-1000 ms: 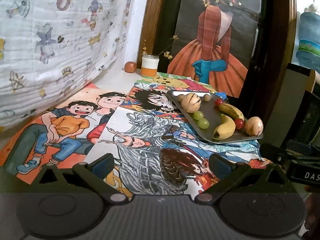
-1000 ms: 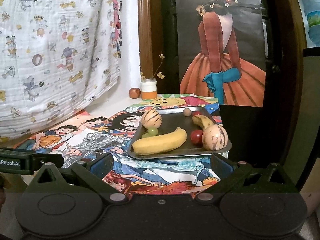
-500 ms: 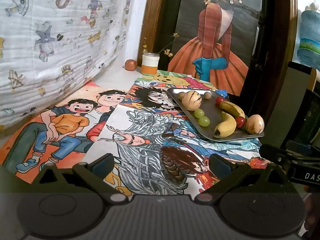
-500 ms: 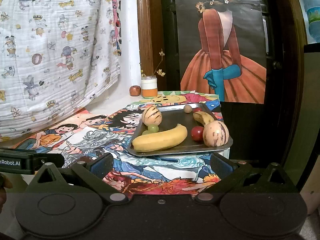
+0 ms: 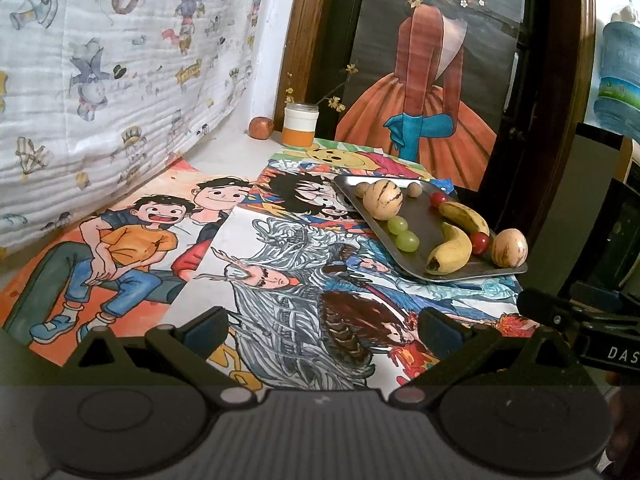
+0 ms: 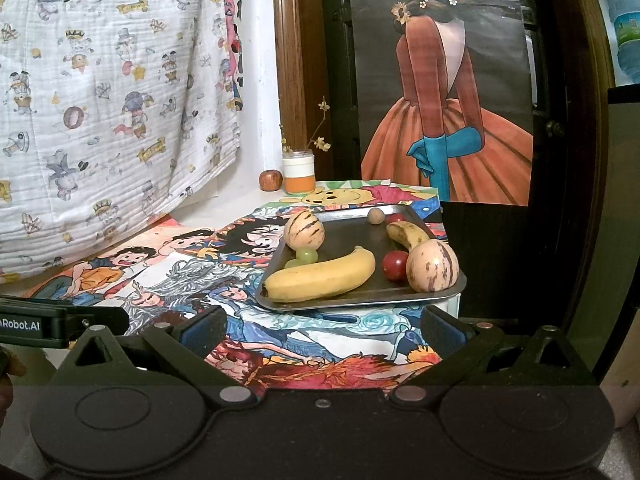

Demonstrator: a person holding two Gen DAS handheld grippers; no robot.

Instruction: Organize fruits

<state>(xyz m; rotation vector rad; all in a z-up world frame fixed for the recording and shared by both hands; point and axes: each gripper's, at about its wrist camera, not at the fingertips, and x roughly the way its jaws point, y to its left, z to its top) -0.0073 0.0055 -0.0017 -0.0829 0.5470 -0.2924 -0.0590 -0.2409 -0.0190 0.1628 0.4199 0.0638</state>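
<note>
A metal tray (image 6: 340, 236) (image 5: 424, 228) stands at the table's far right corner. On it lie two bananas (image 6: 320, 276) (image 6: 406, 234), two striped pale melons (image 6: 432, 266) (image 6: 304, 230), green grapes (image 6: 306, 255), a red cherry tomato (image 6: 395, 265) and a small brown round fruit (image 6: 375, 215). In the left wrist view a second tomato (image 5: 439, 198) and another brown fruit (image 5: 362, 189) show. My right gripper (image 6: 324, 330) is open and empty, short of the tray's near edge. Well left of the tray, my left gripper (image 5: 324, 328) hangs open over the drawings, holding nothing.
Colourful cartoon drawings (image 5: 280, 272) cover the table. A white and orange jar (image 6: 298, 176) with twigs and a small red apple (image 6: 271, 179) stand at the back by the wall. A printed cloth (image 6: 112, 92) hangs left. A dark door with a poster (image 6: 444, 92) is behind.
Both grippers have drawn back a little from the tray, which now looks slightly farther off. Both stay open and empty. The fruits have not moved.
</note>
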